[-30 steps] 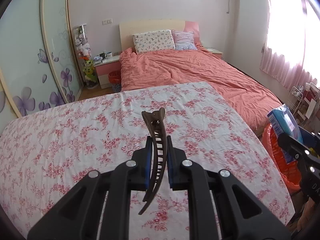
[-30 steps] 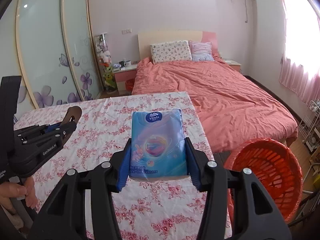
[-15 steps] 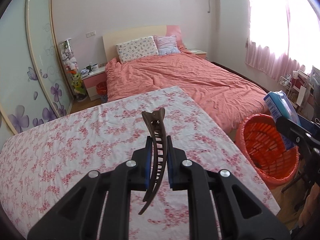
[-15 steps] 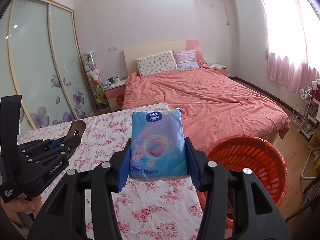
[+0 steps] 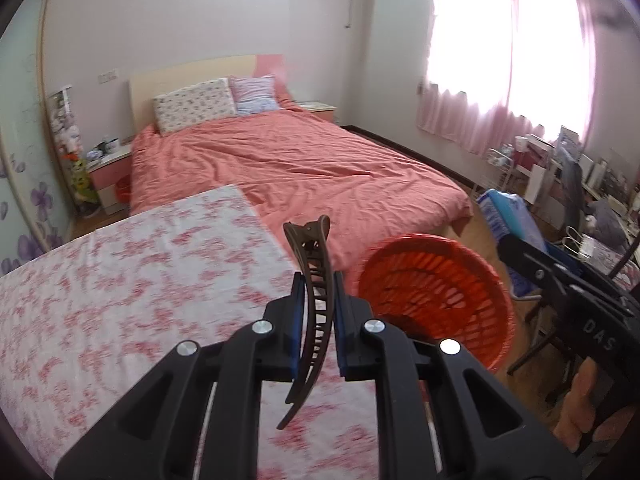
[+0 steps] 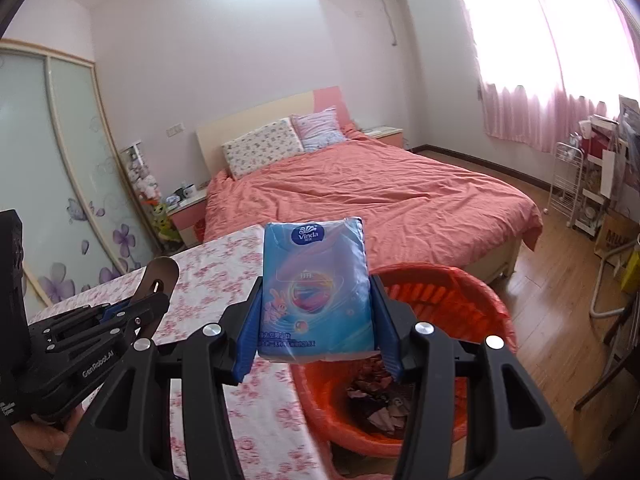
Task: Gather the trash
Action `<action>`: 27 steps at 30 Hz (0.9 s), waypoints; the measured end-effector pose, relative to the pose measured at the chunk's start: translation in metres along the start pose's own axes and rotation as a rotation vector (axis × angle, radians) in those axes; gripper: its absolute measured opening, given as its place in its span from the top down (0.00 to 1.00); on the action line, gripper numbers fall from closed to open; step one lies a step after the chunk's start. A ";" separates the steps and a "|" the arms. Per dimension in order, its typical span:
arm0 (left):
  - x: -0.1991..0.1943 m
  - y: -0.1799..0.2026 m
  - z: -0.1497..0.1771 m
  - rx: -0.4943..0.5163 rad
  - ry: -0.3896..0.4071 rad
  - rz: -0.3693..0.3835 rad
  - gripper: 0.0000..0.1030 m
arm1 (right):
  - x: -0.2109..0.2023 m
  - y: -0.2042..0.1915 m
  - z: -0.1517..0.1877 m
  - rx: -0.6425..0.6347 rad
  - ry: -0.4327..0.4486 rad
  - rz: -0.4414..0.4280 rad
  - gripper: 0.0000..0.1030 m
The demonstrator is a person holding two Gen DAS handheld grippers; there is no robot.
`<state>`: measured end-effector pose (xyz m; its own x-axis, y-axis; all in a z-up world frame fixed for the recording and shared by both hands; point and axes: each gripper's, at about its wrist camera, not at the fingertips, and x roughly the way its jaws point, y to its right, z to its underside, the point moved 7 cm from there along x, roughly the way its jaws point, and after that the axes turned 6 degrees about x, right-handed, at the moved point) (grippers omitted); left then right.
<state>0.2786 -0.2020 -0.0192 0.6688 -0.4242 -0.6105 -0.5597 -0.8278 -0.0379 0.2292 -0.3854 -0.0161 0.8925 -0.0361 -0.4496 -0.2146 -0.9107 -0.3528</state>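
Note:
My left gripper (image 5: 316,300) is shut on a brown hair claw clip (image 5: 314,280), held over the right edge of the floral tablecloth (image 5: 140,280). The red plastic basket (image 5: 436,296) stands on the floor just right of it. My right gripper (image 6: 316,312) is shut on a blue tissue pack (image 6: 316,284), above the near-left rim of the red plastic basket (image 6: 448,296), which holds scraps of trash. In the right wrist view the left gripper (image 6: 132,312) with the clip (image 6: 158,280) shows at the left. The right gripper and the tissue pack (image 5: 508,216) appear at the right of the left wrist view.
A bed with a salmon cover (image 6: 380,196) lies beyond the table. Wardrobe doors (image 6: 60,160) line the left wall. A white rack (image 6: 568,184), a chair (image 5: 576,208) and clutter stand by the curtained window on the right. Wooden floor (image 6: 560,272) shows around the basket.
Both grippers have swung right from over the table toward the basket, each still holding its item. The basket now sits nearer the middle of both views.

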 end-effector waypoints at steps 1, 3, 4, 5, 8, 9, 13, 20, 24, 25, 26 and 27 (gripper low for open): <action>0.003 0.008 -0.001 0.007 0.000 0.014 0.87 | 0.001 0.005 -0.001 0.010 0.001 0.007 0.51; 0.013 0.027 -0.005 0.023 -0.003 0.049 0.87 | 0.005 0.021 -0.002 0.037 0.001 0.022 0.51; 0.019 0.037 -0.006 0.030 -0.006 0.068 0.87 | 0.007 0.029 -0.003 0.051 0.000 0.028 0.51; 0.024 0.044 -0.007 0.035 -0.009 0.083 0.87 | 0.008 0.033 -0.002 0.061 -0.002 0.031 0.51; 0.044 0.067 -0.006 0.049 -0.027 0.125 0.86 | 0.018 0.053 -0.002 0.108 -0.018 0.038 0.51; 0.053 0.075 -0.005 0.052 -0.038 0.136 0.86 | 0.022 0.056 -0.003 0.117 -0.023 0.039 0.51; 0.081 0.088 0.000 0.042 -0.075 0.167 0.85 | 0.035 0.068 -0.001 0.160 -0.045 0.031 0.50; 0.115 0.077 0.017 0.009 -0.134 0.110 0.51 | 0.052 0.088 0.008 0.220 -0.091 0.012 0.38; 0.112 0.050 0.024 -0.031 -0.147 0.070 0.50 | 0.039 0.088 0.012 0.207 -0.074 0.039 0.35; 0.108 0.043 0.026 -0.039 -0.143 0.062 0.49 | 0.032 0.085 0.012 0.191 -0.061 0.053 0.33; 0.103 0.036 0.028 -0.048 -0.138 0.051 0.49 | 0.028 0.085 0.010 0.174 -0.049 0.065 0.31; 0.097 0.030 0.029 -0.054 -0.130 0.041 0.49 | 0.024 0.085 0.009 0.156 -0.036 0.078 0.30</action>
<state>0.3125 -0.2570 -0.1020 0.5748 -0.4100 -0.7082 -0.5560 -0.8307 0.0297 0.2289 -0.4598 -0.0636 0.8568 -0.0867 -0.5083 -0.3438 -0.8307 -0.4379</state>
